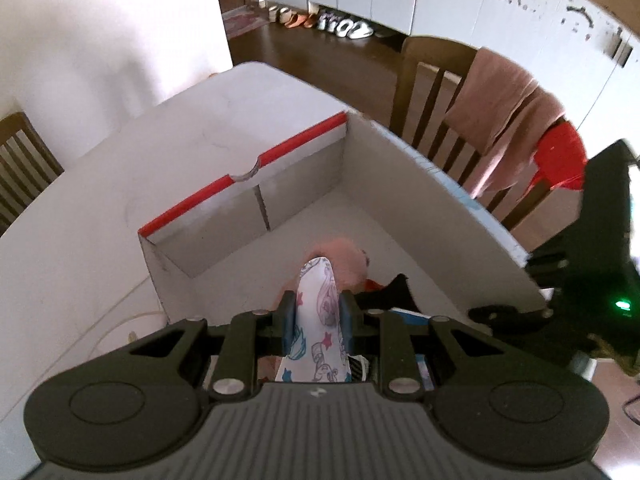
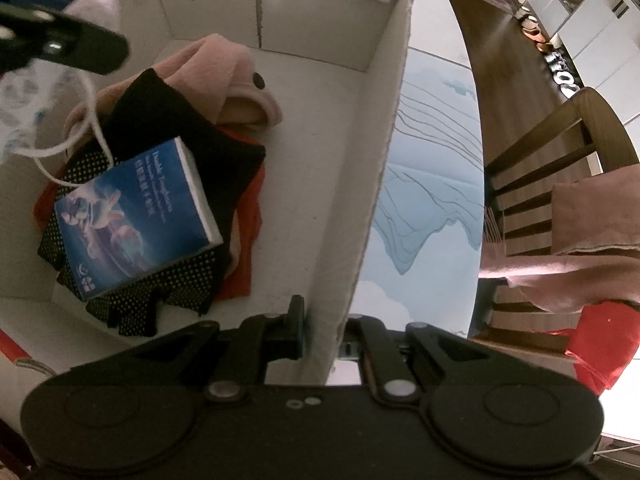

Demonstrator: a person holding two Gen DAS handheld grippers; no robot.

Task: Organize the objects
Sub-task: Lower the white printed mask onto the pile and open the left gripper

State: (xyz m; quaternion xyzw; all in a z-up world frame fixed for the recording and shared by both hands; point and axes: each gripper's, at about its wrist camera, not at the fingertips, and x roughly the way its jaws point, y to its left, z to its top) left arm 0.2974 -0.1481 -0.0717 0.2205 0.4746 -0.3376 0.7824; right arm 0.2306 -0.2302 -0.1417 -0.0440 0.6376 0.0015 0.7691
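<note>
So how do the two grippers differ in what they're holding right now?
The left gripper is shut on a printed cloth, above the box's inside. The right gripper grips the box wall, one finger each side. Both are at the same box.

The box [image 2: 384, 152] is matt white cardboard with a rough, corrugated cut edge and a glossy red strip [image 1: 240, 174] along one rim. Inside it, the pink garment [image 2: 224, 76] looks like soft fleece, and the black gloves [image 2: 160, 284] are knit cloth with small raised dots. The blue packet [image 2: 132, 216] has a shiny printed wrapper. The left gripper [image 1: 318, 312] is matt black plastic and pinches a smooth printed cloth pouch [image 1: 316, 320]. The chair [image 1: 432, 92] is dark varnished wood.
</note>
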